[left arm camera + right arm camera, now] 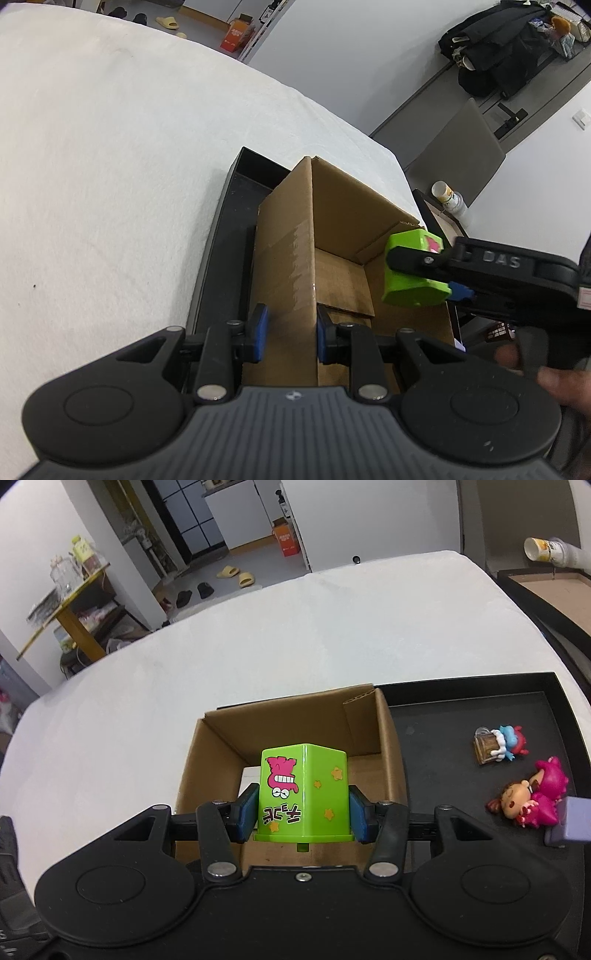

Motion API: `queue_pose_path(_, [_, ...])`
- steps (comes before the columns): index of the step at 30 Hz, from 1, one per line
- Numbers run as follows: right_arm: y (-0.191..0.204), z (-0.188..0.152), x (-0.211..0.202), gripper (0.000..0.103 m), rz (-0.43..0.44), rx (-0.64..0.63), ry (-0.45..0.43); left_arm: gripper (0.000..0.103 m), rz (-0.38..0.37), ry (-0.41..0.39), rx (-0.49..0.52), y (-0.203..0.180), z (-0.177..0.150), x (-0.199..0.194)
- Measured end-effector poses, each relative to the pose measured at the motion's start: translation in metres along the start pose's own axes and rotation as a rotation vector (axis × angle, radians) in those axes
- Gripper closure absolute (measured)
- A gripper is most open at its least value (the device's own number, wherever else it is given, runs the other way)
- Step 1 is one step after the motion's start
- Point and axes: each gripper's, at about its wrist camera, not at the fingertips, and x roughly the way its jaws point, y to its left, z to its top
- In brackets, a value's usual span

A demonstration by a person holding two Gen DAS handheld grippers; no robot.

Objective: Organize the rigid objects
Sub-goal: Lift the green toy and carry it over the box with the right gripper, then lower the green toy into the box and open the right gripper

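Observation:
An open cardboard box (295, 716) stands at the left end of a black tray (480, 709) on a white-covered table. My right gripper (303, 814) is shut on a green plastic box (304, 794) with a pink cartoon print, held upside down over the carton's opening; it also shows in the left wrist view (413, 273). My left gripper (290, 334) has its blue pads on either side of the carton's near wall (291, 258), apparently clamped on it. A white item (249, 775) lies inside the carton.
Two cartoon figurines lie on the tray: a blue and brown one (498, 744) and a pink one (528, 794), beside a purple block (572, 821). A second dark tray (546, 602) and a paper cup (550, 550) lie beyond the table's right edge.

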Motion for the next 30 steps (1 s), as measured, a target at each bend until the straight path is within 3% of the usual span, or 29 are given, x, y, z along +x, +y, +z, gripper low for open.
queue_pose_path(13, [0.022,0.008,0.031,0.054,-0.056,-0.109,-0.002,0.079,0.003,-0.004,-0.001,-0.001,-0.001,-0.001])
queue_pose_path(21, [0.025,0.009,0.024,0.054,-0.046,-0.122,-0.015,0.079,0.004,-0.005,-0.004,0.000,0.000,0.000])
queue_pose_path(30, [0.033,0.005,0.041,0.054,-0.041,-0.151,0.049,0.079,0.000,-0.003,-0.012,0.002,0.000,0.000])
